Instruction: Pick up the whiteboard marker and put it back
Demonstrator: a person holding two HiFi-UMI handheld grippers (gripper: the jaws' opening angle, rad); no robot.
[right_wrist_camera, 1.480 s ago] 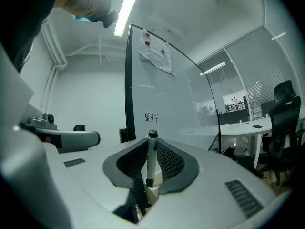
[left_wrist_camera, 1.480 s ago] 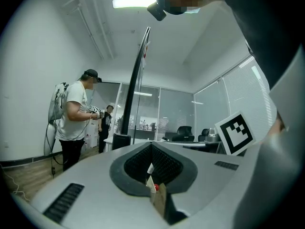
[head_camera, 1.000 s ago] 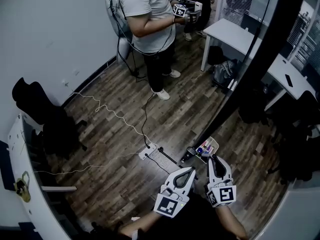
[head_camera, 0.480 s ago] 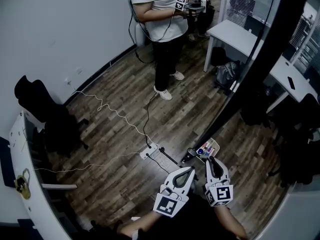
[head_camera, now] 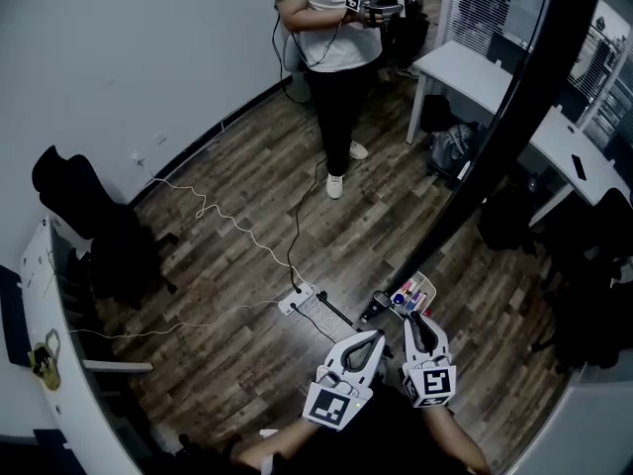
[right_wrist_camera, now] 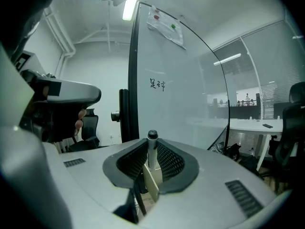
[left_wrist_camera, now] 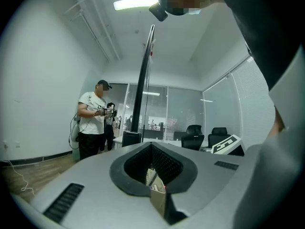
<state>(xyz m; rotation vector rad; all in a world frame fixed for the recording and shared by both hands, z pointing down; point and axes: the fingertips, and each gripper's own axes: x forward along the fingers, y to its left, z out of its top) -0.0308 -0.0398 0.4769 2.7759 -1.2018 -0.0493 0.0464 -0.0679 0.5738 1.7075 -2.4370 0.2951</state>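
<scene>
1. The left tool [head_camera: 373,340] hangs closed and empty just beside its partner, seemingly idle because carrying needs only one.
2. The right tool [right_wrist_camera: 149,171] clamps the whiteboard marker [right_wrist_camera: 152,147] upright, dark end poking out, probably for a clean drop.
3. The marker tray [head_camera: 412,292] beside the whiteboard [right_wrist_camera: 181,94] lies just ahead, the likely destination.

My right tool [right_wrist_camera: 151,160] hides most of the whiteboard marker [right_wrist_camera: 152,144], only its capped end showing, and the far person [head_camera: 331,28] is cut off above the shoulders by the head view's top edge.
</scene>
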